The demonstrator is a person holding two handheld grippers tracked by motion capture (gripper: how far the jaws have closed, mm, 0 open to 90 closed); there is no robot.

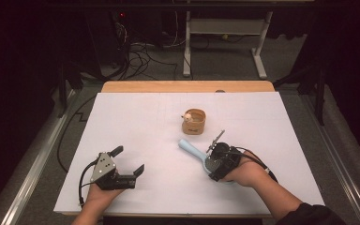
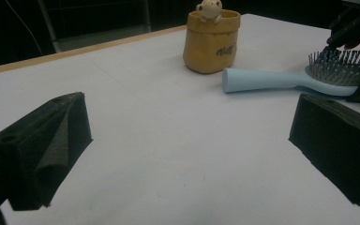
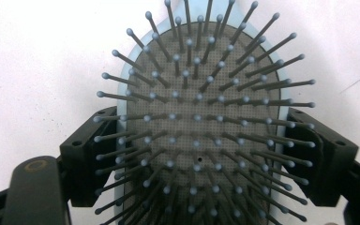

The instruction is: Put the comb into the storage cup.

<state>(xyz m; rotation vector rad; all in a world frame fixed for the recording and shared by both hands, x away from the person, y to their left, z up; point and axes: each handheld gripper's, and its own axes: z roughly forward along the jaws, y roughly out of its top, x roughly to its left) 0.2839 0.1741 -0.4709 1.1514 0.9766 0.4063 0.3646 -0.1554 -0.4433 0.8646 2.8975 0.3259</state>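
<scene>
Right tongs [image 1: 217, 161] straddle the hairbrush [image 1: 201, 153] head, apparently touching both edges — its handle points toward upper left; left tongs [image 1: 129, 161] rest wide open, empty

The hairbrush [image 1: 194, 151], right of centre in the high view, has a pale blue handle and rim. In the right gripper view its pad [image 3: 201, 122] is grey with a fine dotted weave, and its bristles are dark grey with lighter blue-grey ball tips. The small pouch [image 2: 211, 42] at the top of the left gripper view is mustard tan with dark lettering on its front, and a cream toy figure [image 2: 209, 9] sits at its brim. The worktop [image 1: 150, 140] is covered in plain white, with a light wood edge [image 1: 187, 86] along its upper side. Both grippers have matt black jaws; the left gripper [image 1: 127, 160] carries a grey plate.
</scene>
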